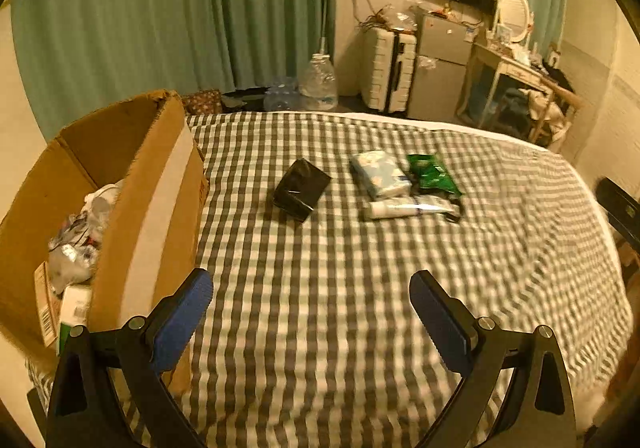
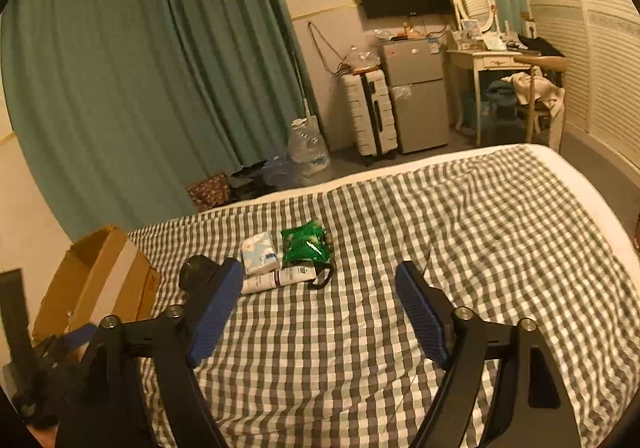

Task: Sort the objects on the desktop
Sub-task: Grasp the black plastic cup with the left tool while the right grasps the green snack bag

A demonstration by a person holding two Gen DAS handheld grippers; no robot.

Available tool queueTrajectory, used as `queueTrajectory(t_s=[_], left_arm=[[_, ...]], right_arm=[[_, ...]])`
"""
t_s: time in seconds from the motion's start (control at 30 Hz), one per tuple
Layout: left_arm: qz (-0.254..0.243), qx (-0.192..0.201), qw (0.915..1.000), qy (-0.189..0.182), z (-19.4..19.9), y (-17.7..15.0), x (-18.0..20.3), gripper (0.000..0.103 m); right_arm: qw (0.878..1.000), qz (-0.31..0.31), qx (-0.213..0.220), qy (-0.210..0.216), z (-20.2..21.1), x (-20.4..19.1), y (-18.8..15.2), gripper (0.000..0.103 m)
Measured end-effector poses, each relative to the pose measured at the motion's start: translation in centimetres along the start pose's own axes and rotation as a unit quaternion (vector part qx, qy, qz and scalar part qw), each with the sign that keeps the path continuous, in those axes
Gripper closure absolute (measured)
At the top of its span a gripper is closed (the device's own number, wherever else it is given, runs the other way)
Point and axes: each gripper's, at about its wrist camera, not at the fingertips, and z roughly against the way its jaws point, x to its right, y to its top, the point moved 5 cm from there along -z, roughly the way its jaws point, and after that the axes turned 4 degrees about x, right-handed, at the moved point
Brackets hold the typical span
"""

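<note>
1. Left gripper (image 1: 311,290) wide open, empty; right gripper (image 2: 320,282) also spread, nothing between pads.
2. On checked bedcover (image 1: 320,288), mid-bed: glossy black folded pouch (image 1: 301,189), pale-blue soft tissue pack (image 1: 380,173), green crinkly foil packet (image 1: 434,174), white plastic tube (image 1: 404,207).
3. Brown cardboard box (image 1: 160,200) at left, part-filled.
4. Likely all light; tube slippery, best pinched across mid-body; tissue pack squashy, taken across its short sides.

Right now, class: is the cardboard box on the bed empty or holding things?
Holding things: the cardboard box stands open-topped, with crumpled wrappers and small packages inside.
</note>
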Motion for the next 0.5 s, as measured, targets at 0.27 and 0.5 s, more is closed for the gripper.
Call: queueTrajectory(t_s=[0.27,0.5], left_arm=[[0.011,-0.011,0.9997,0.018,-6.8,1.9,-1.2,0.002],[-0.009,-0.027,0.9984,0.049,-13.1,2.6,-3.2,0.002]], right_arm=[[0.999,0.044,0.010,-0.019,-5.3,0.3,0.4,0.011],[0.997,0.065,-0.037,0.002,-12.6,-1.4,-0.5,0.011]])
